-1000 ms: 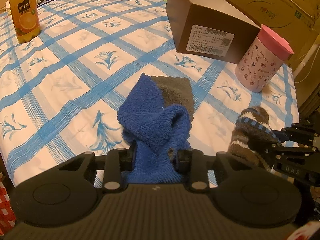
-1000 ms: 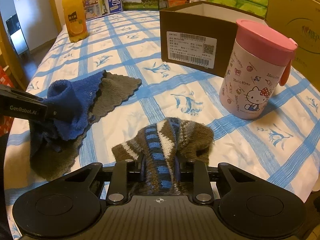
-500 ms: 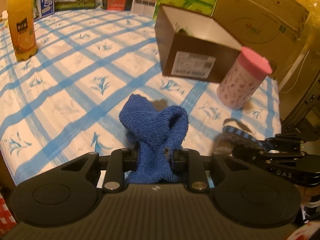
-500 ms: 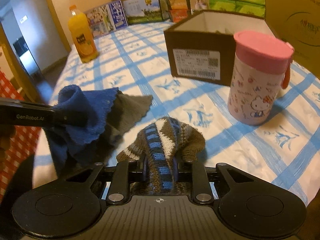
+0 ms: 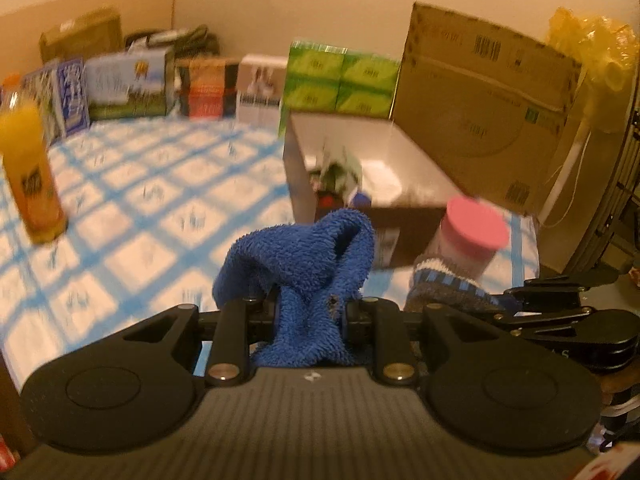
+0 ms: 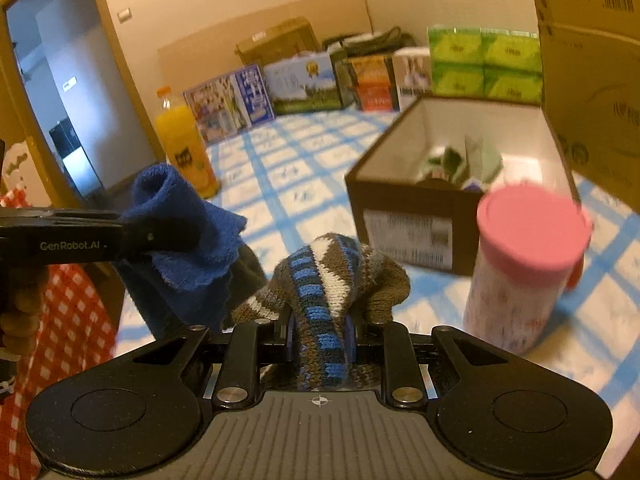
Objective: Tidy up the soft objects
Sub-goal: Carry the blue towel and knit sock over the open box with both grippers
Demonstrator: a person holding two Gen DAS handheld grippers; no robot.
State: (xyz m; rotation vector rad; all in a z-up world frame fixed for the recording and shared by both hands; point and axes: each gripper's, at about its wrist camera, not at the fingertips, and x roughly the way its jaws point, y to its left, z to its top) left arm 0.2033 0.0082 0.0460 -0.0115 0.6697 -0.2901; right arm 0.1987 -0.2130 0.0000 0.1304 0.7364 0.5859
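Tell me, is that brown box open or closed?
Open. The box has no lid on top, and both views look down past its white inner walls to some items inside, too blurred to name.

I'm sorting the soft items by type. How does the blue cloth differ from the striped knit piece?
The blue cloth is plain blue fluffy terry; the striped knit piece is ribbed knit in brown, blue and white bands. The blue cloth hangs from the left gripper, the striped knit piece from the right gripper. The cloth looks bigger. Both are soft, pinched and lifted off the table.
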